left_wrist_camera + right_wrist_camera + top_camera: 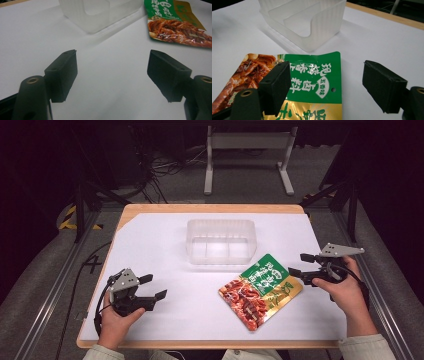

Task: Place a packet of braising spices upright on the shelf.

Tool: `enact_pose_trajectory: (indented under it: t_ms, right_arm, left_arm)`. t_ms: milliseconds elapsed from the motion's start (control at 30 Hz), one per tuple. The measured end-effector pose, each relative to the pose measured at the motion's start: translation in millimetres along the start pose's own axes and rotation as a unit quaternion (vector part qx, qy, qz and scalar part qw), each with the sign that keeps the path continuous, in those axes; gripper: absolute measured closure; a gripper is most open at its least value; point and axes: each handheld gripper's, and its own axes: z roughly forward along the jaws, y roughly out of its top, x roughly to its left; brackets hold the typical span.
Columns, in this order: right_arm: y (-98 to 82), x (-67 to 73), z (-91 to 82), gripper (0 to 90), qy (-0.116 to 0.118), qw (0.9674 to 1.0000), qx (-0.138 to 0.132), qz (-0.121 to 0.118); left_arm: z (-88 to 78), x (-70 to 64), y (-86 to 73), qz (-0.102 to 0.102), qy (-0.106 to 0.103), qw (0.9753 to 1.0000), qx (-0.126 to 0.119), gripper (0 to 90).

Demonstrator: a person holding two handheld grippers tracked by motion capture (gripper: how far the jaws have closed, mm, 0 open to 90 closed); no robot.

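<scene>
Since my right gripper [299, 264] gapes open just beside the flat packet [260, 290], a shallow pinch may slip off.

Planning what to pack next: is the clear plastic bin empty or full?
Empty. The translucent plastic bin shows only its bare dividers; the green-and-gold sauce packet lies outside on the table.

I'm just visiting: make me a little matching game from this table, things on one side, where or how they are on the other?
Things:
1. seasoning packet
2. clear plastic box
3. left tongs
4. right tongs

Descriptions:
A. open, over bare white table, far from the packet
B. lying flat, green top, food picture
C. open, beside the packet's green end
D. empty, in the middle of the table

Pairs: 1-B, 2-D, 3-A, 4-C
</scene>
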Motion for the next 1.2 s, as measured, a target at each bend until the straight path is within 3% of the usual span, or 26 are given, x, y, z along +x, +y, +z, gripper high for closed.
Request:
enact_pose_trajectory:
  t_ms: [300, 433, 833, 1200]
  right_arm:
    - [-20.7, -14.7, 28.2, 23.0, 0.0, 0.9993, 0.033, 0.02]
    - [-26.4, -15.8, 34.9, 22.9, -0.004, 0.9987, 0.049, 0.012]
    - [-36.3, -14.9, 46.8, 22.3, 0.02, 0.9954, 0.087, 0.036]
    - [-39.9, -12.8, 50.3, 25.7, 0.042, 0.9919, 0.104, 0.06]
  left_arm:
    - [0.5, 0.9, -1.2, -0.001, 0.001, 1.0, 0.001, 25.2]
    - [1.4, 0.8, -1.8, -0.004, 0.0, 1.0, 0.001, 25.1]
    - [1.5, 1.2, -2.6, -0.002, 0.002, 1.0, 0.004, 25.1]
    - [1.6, 0.7, -3.0, -0.003, 0.0, 1.0, 0.005, 25.2]
